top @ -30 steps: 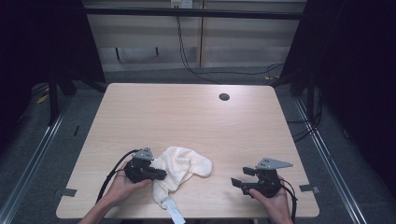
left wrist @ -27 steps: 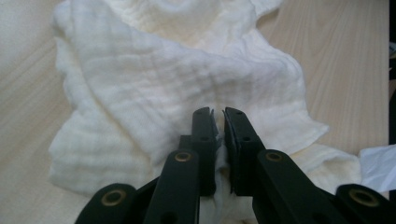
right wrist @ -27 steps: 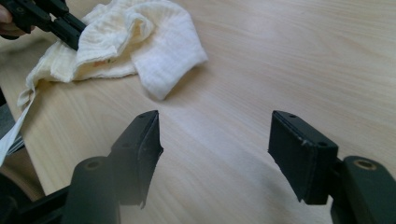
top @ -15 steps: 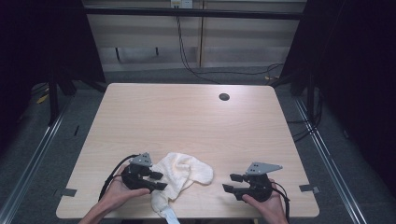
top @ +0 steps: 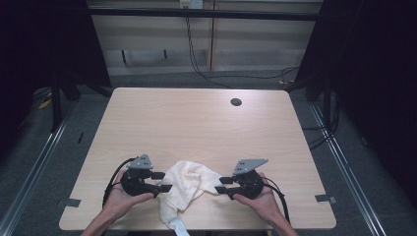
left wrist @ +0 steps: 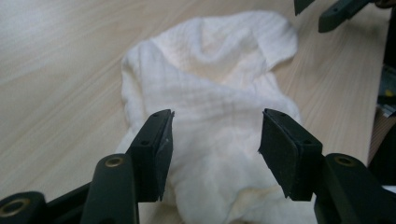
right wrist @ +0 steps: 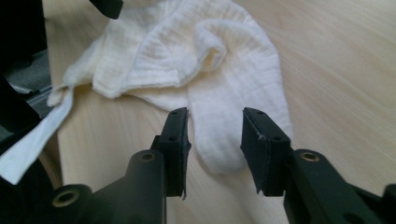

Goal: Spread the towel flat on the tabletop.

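Cloth point(top: 189, 184) at bench point(top: 196, 123) front edge, between claws. Right claw point(right wrist: 215, 140) closing around its tip, unpinched; left claw point(left wrist: 215, 149) opening wide.

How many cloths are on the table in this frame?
1. A single crumpled white cloth lies at the near edge of the wooden table, between the left tool and the right tool, one strip hanging over the edge. Nothing shows beneath its folds.

One camera looks down from above; two ride close, facing the same cloth point(top: 187, 184) from opposite sides.
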`<state>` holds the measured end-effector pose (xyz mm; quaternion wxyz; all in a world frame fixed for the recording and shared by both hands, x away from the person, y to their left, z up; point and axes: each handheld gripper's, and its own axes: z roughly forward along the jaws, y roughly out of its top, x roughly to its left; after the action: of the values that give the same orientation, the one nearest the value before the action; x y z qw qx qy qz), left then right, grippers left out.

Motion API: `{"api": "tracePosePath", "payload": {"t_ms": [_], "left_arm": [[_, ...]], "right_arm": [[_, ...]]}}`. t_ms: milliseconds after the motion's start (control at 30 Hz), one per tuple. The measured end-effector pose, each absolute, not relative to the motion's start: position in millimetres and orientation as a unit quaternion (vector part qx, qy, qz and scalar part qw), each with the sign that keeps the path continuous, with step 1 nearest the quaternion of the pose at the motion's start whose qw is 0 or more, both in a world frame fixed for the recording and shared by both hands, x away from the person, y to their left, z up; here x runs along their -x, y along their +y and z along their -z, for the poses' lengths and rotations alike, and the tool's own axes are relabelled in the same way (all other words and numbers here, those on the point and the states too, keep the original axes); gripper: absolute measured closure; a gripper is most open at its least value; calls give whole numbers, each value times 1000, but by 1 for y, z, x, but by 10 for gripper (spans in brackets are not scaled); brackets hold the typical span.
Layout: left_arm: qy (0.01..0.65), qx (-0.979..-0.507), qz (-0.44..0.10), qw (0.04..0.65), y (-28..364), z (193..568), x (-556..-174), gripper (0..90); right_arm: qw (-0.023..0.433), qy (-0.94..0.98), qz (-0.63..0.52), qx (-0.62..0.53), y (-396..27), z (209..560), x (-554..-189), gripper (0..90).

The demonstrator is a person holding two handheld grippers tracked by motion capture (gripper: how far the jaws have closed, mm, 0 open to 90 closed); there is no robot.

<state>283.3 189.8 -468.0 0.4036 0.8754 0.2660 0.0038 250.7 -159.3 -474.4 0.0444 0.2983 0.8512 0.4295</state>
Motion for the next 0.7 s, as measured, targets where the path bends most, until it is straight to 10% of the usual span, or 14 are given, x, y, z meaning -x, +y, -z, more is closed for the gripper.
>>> {"api": "tracePosePath", "payload": {"t_ms": [700], "left_arm": [[213,-892,28,398,165,473,-257,468]], "right_arm": [[60,868,-405,-280,-150,505,-252,670]]}}
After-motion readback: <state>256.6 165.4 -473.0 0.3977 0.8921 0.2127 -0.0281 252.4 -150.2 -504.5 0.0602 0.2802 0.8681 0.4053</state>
